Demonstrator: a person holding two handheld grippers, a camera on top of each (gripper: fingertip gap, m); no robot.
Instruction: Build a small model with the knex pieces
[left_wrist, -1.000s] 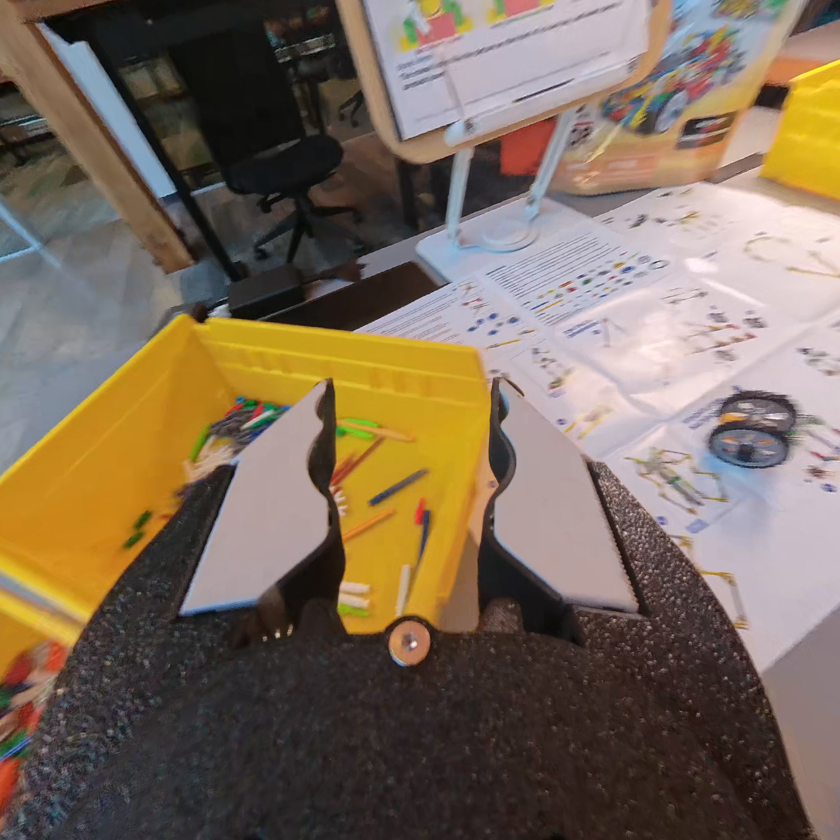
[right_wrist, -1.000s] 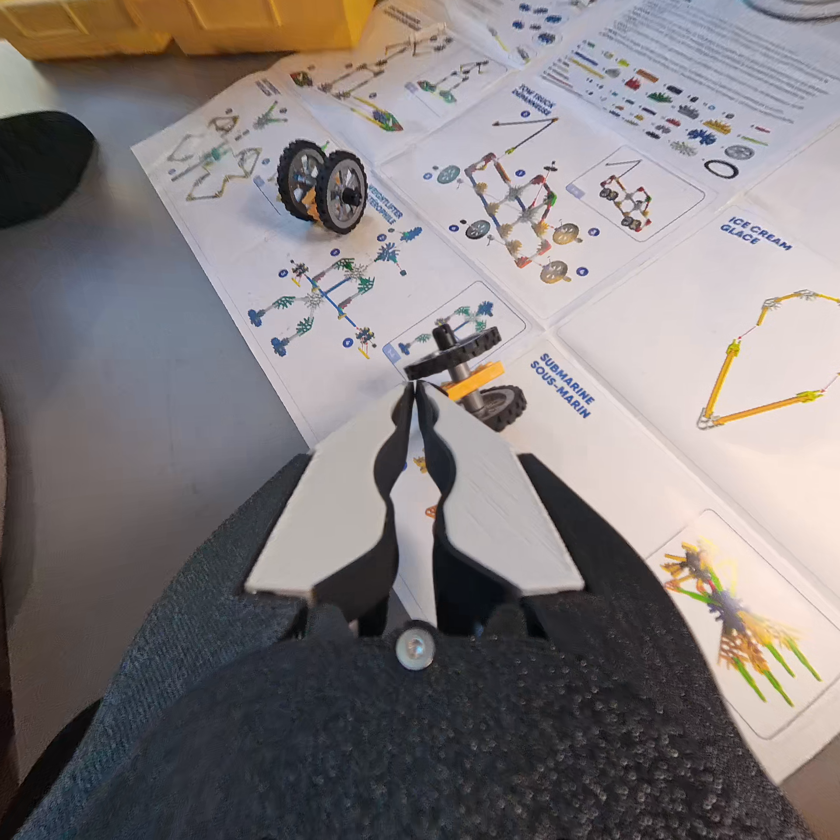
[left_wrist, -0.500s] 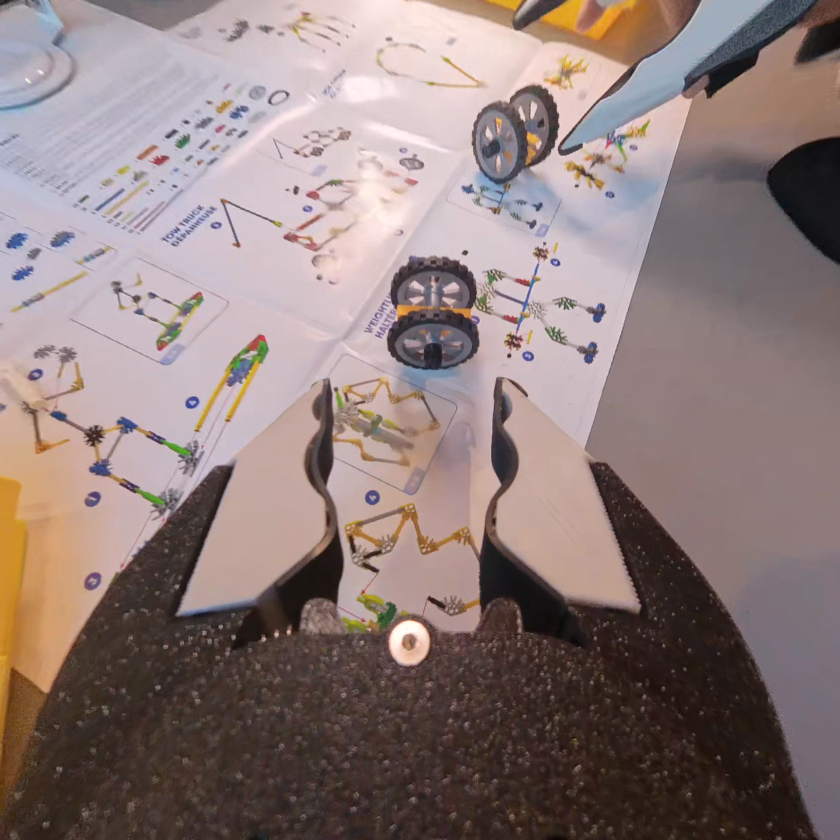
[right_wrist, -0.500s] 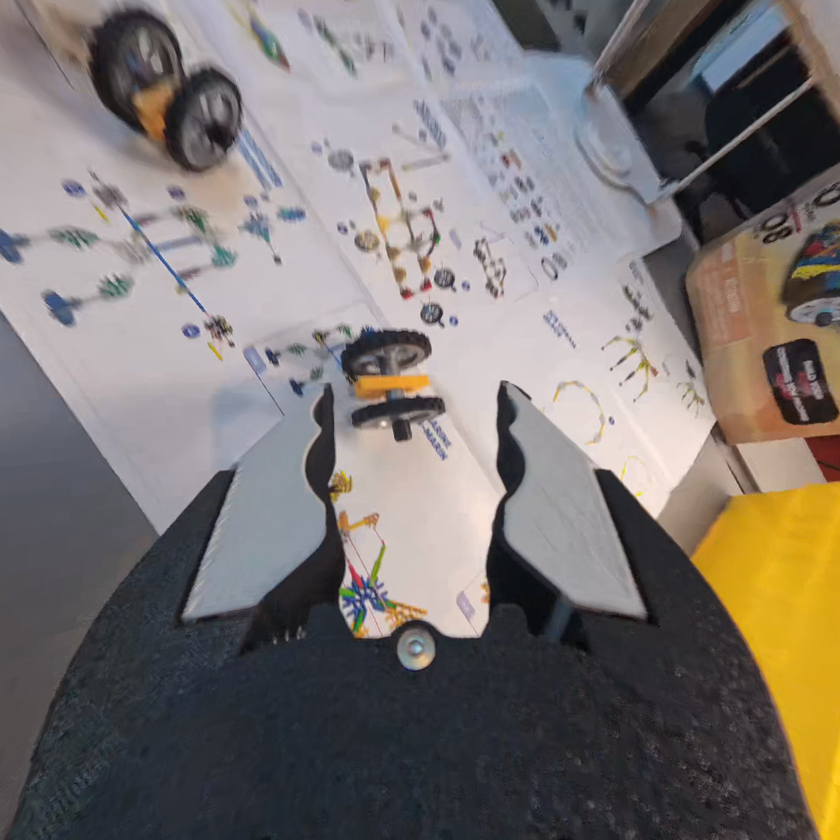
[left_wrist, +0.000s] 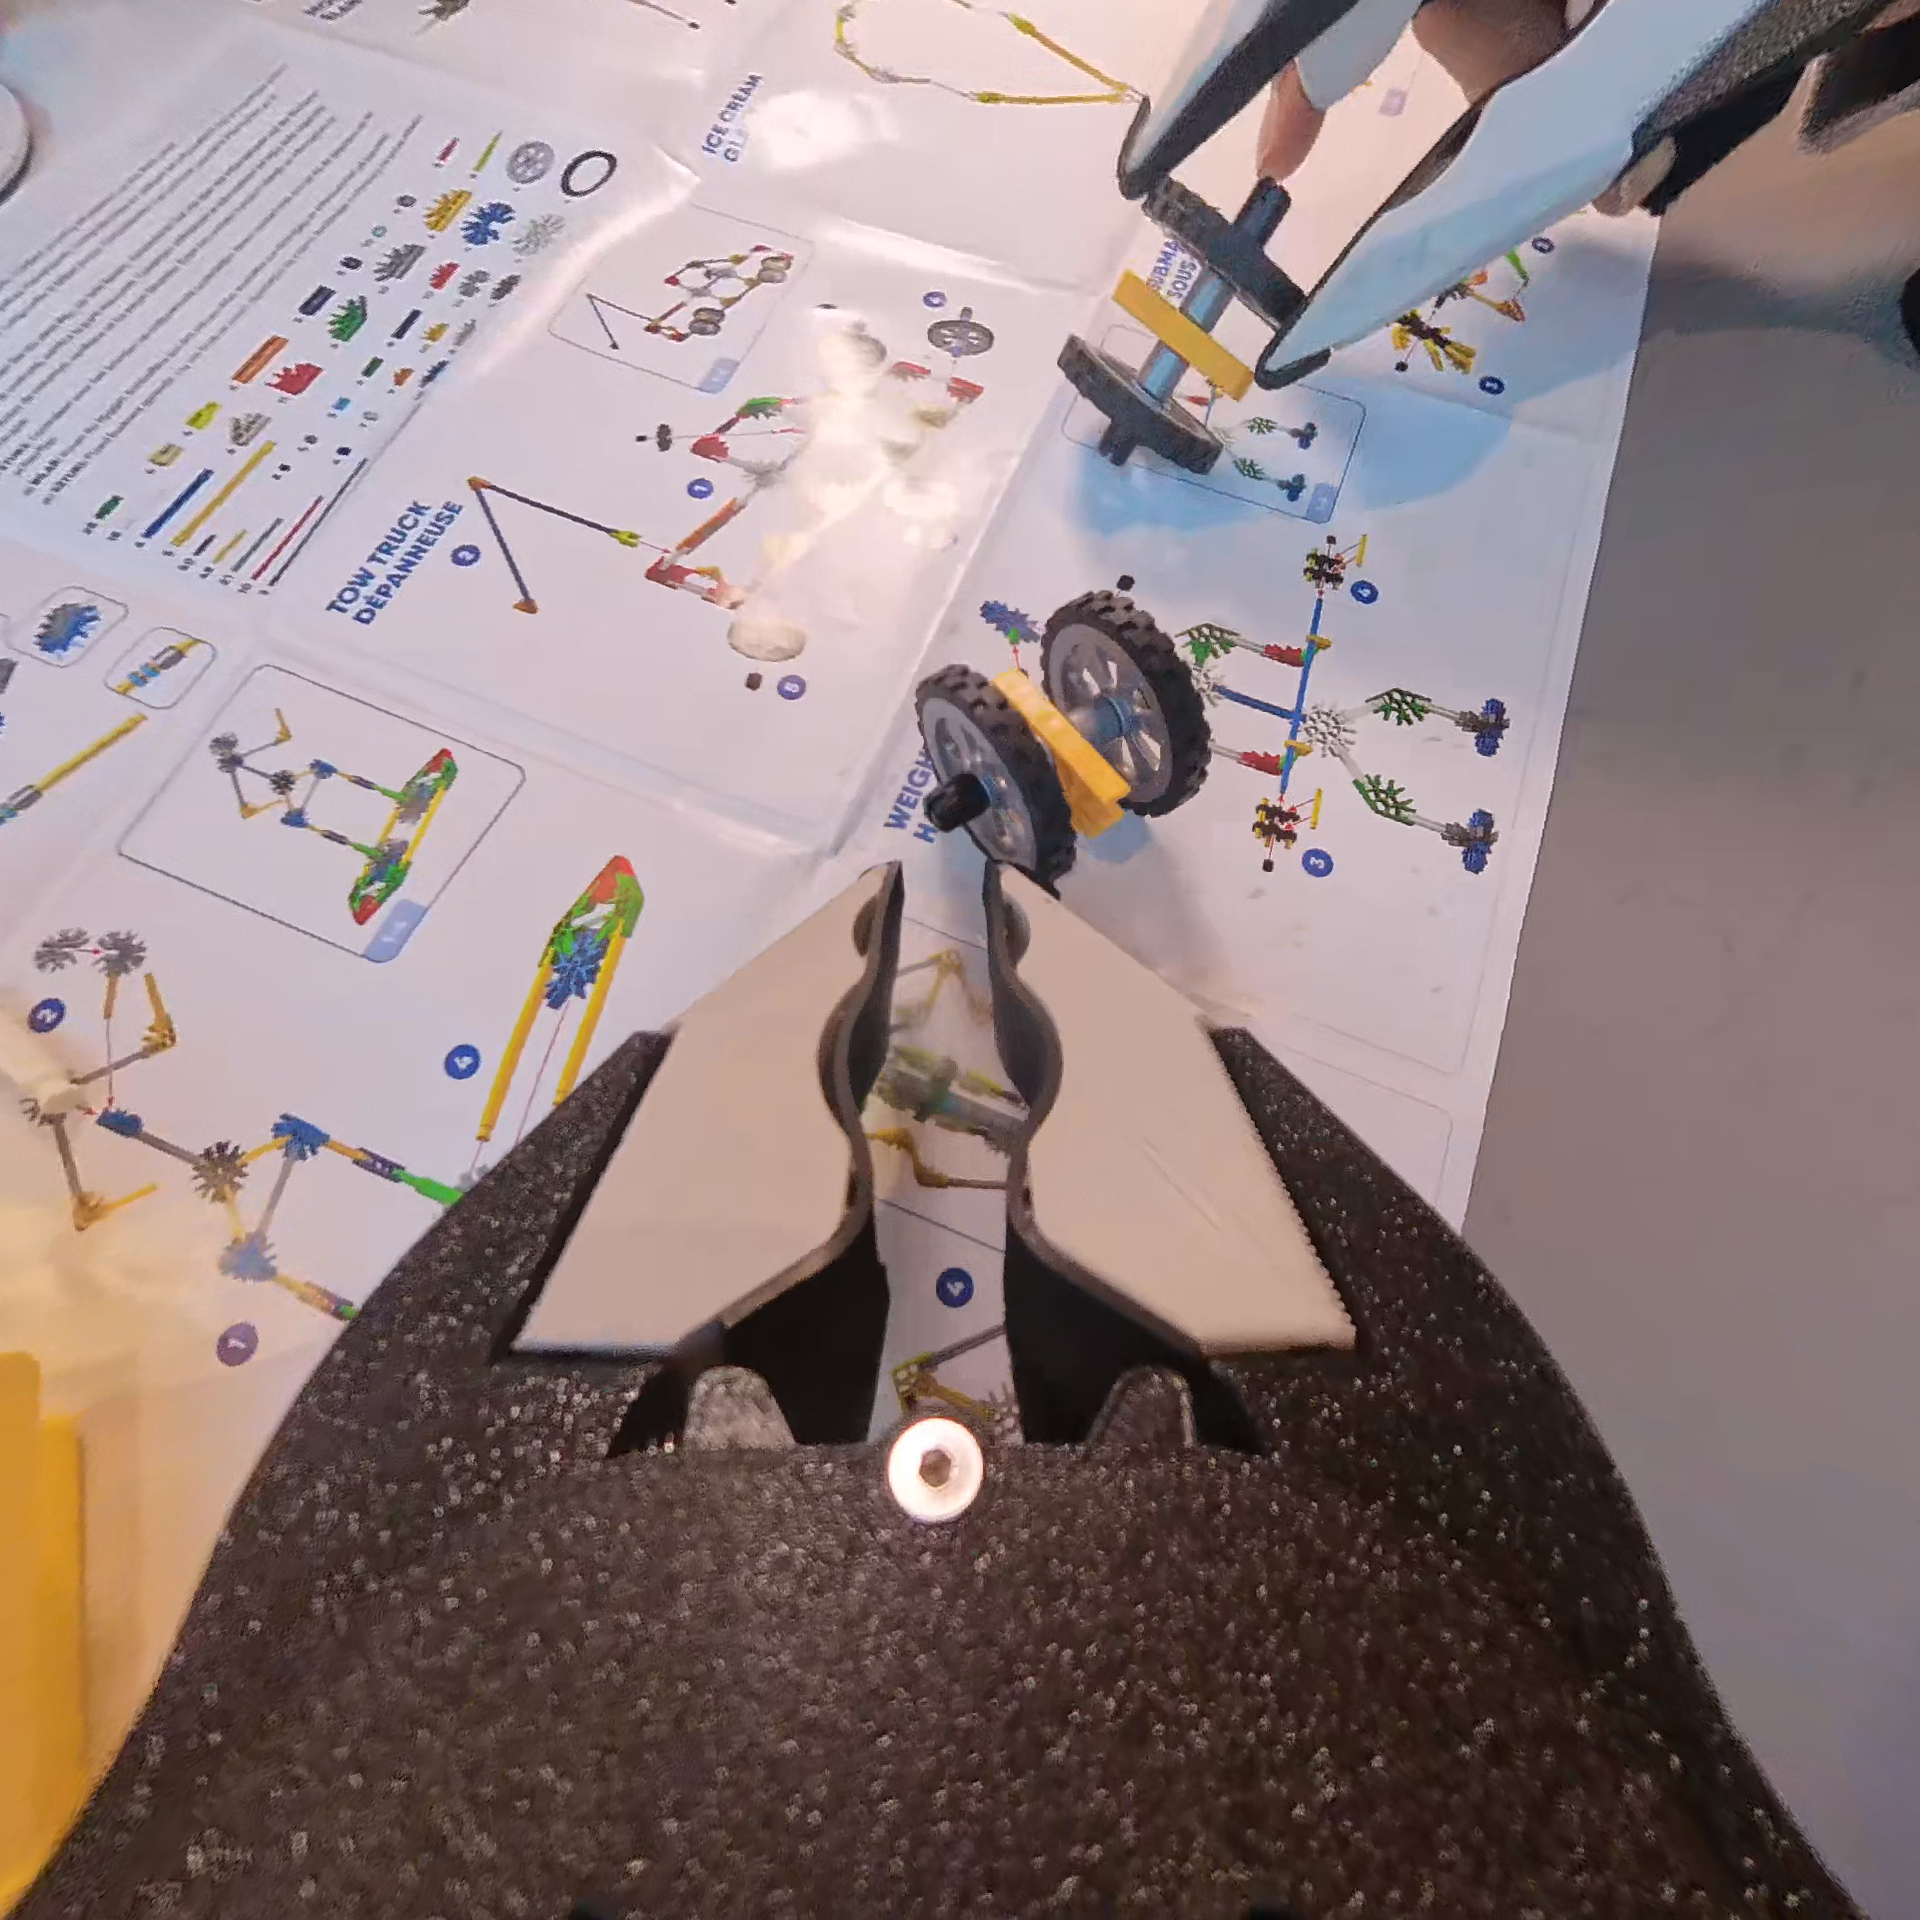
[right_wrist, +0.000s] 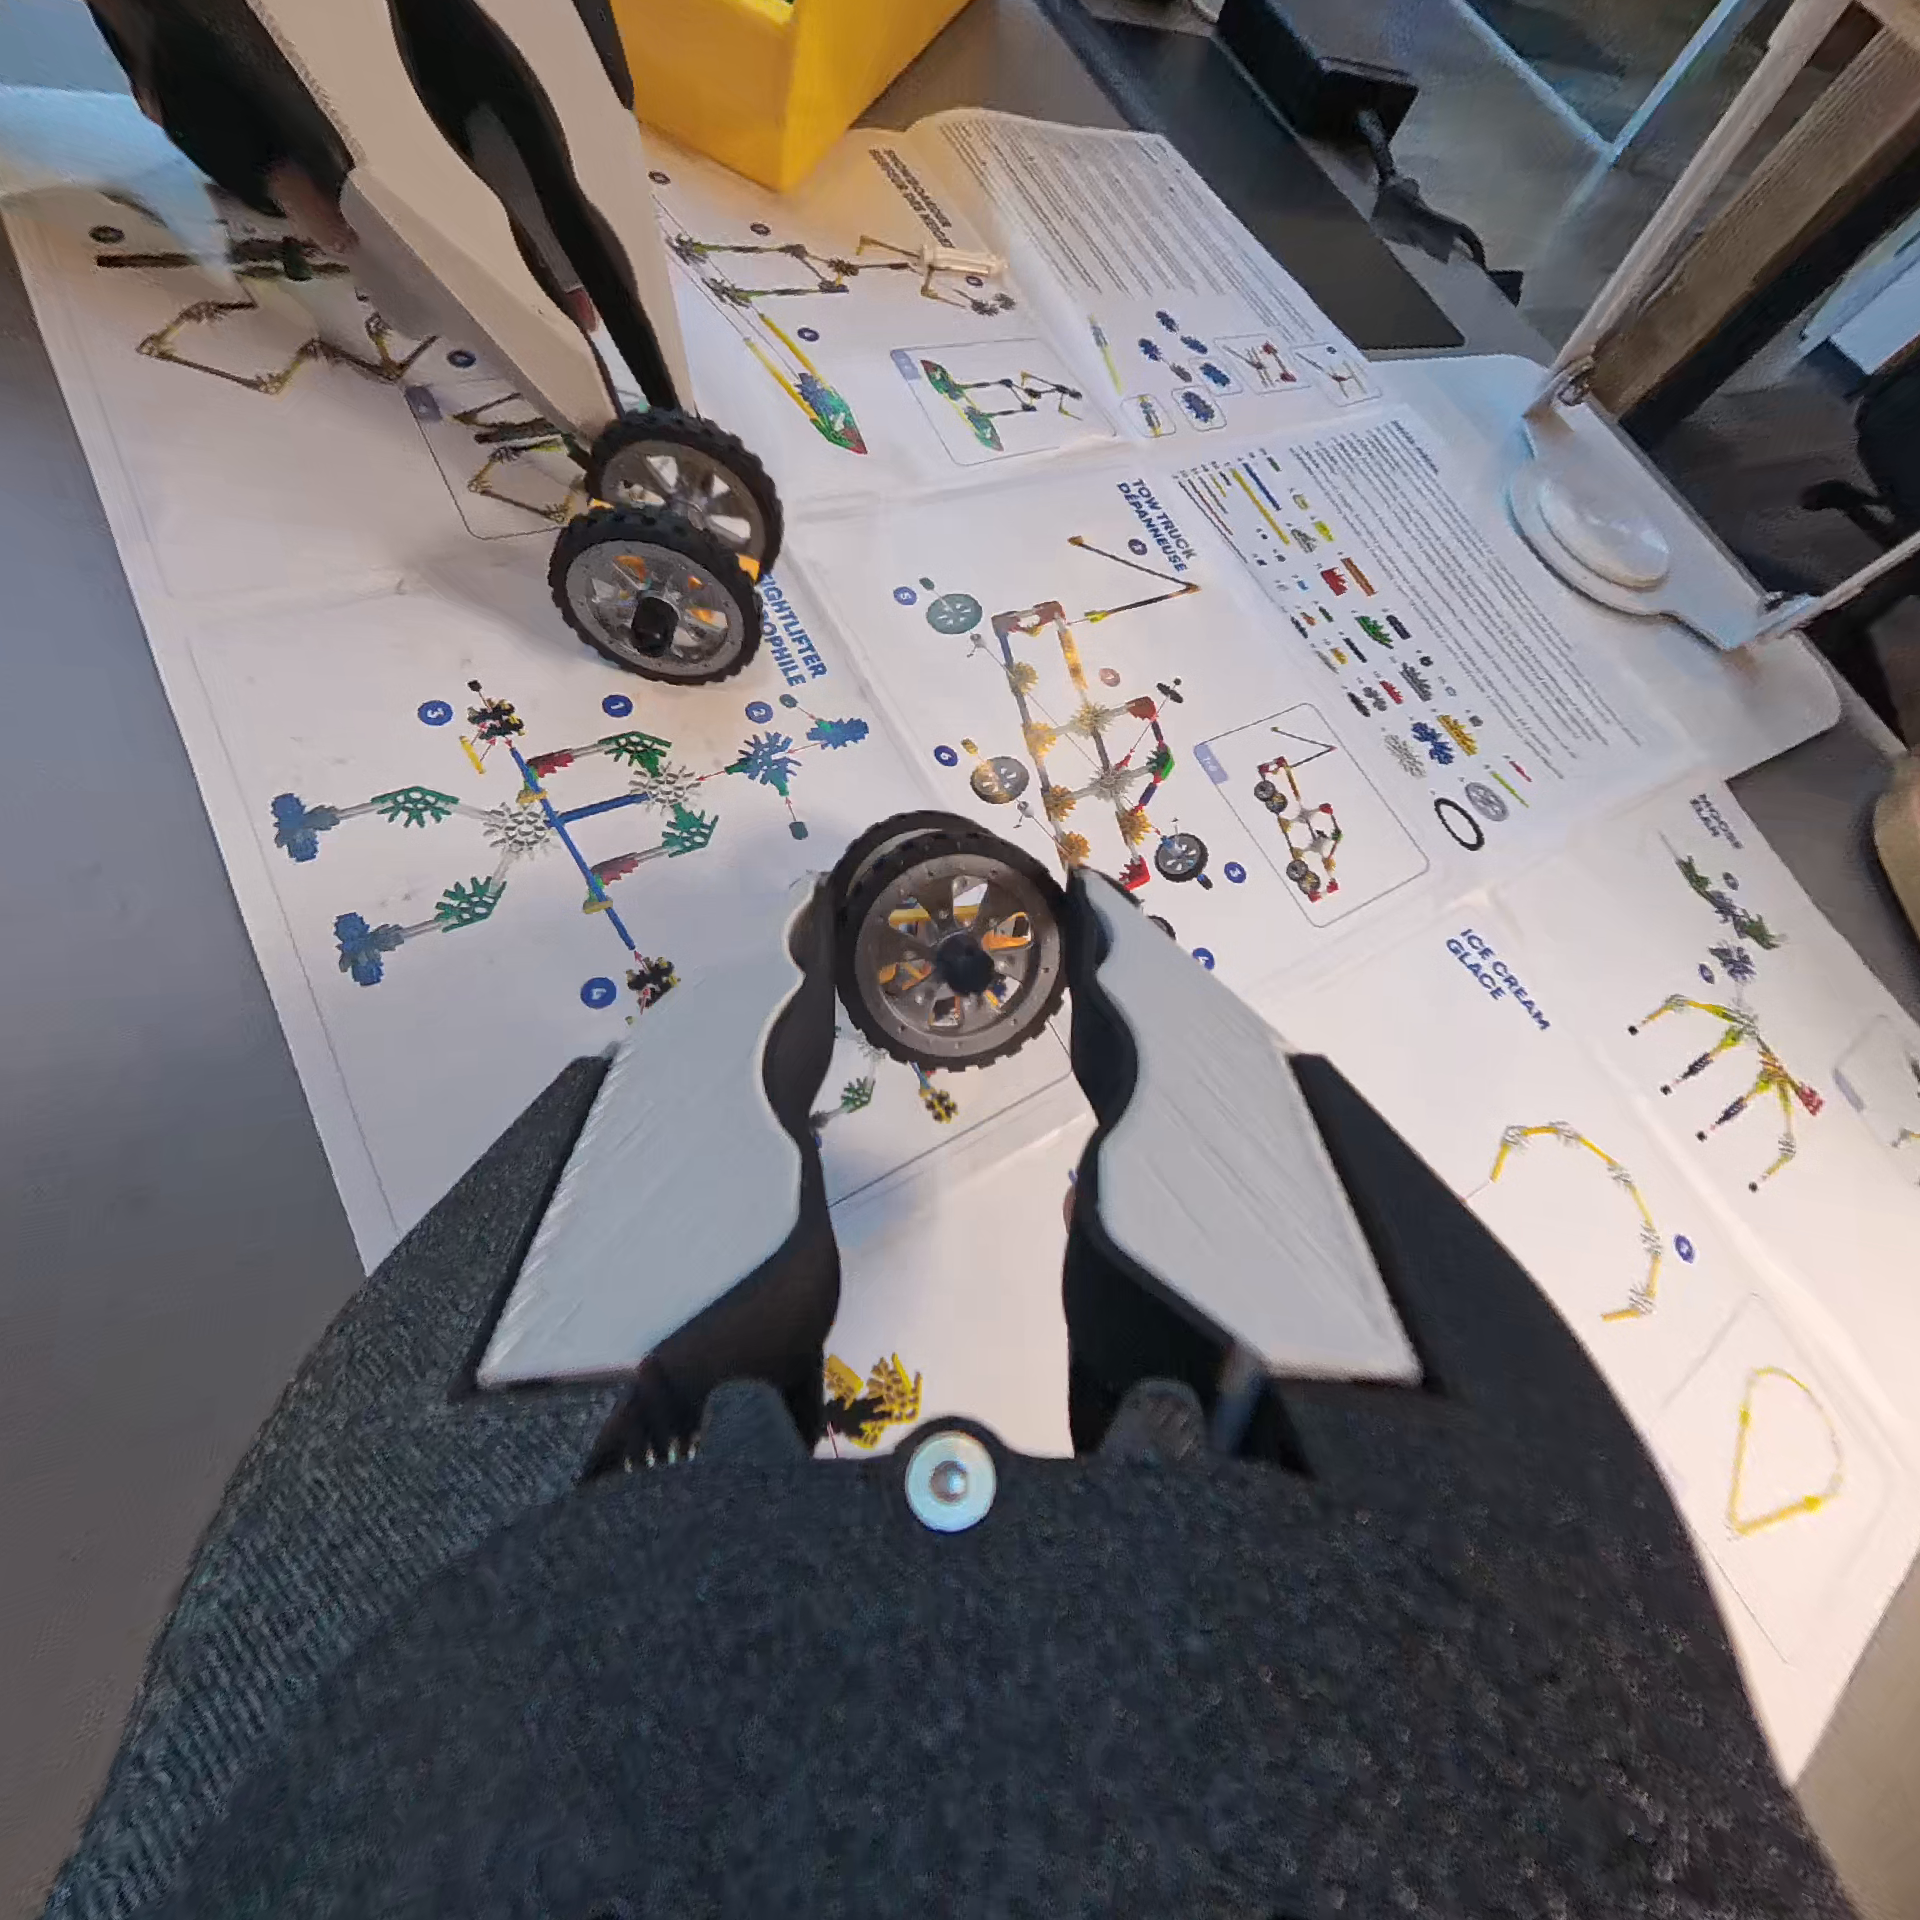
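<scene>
**A:** What was the right claw (right_wrist: 945, 894) doing?

**B:** It pinched a small wheel pair (right_wrist: 951, 940): two black-tyred wheels with grey spokes on one short axle, with a yellow connector (left_wrist: 1179, 332) between them. One finger pressed each side of the nearer tyre. Seen from the left wrist, the axle stood tilted, the upper wheel in the claw and the lower wheel at or just above the paper. I could not tell whether it touched.

**A:** Did the hold look sound?

**B:** Fairly, in my judgement. The fingers bore on the ribbed rubber across the widest part of the tyre, which resists slipping. Only one wheel was caught, though, so the rest hung off to one side. A level, steady pinch would suit it better than a hard squeeze.

**A:** And the left claw (left_wrist: 943, 878)?

**B:** Its fingers were narrowly parted, with a slim gap and nothing between them. The tips sat just beside a second wheel pair (left_wrist: 1060, 727) of the same make, which lay on its tyres on the paper. From the right wrist view I could not say whether a tip touched the tyre.

**A:** What lay around them?

**B:** Both wheel pairs were over a large unfolded instruction sheet (left_wrist: 520, 727), printed with coloured diagrams of rod-and-connector models. The sheet covered much of a grey worktop (left_wrist: 1714, 935). Farther off were a yellow bin (right_wrist: 790, 73) at the sheet's far edge and the white base of a stand (right_wrist: 1600, 540) on the sheet's corner.
</scene>
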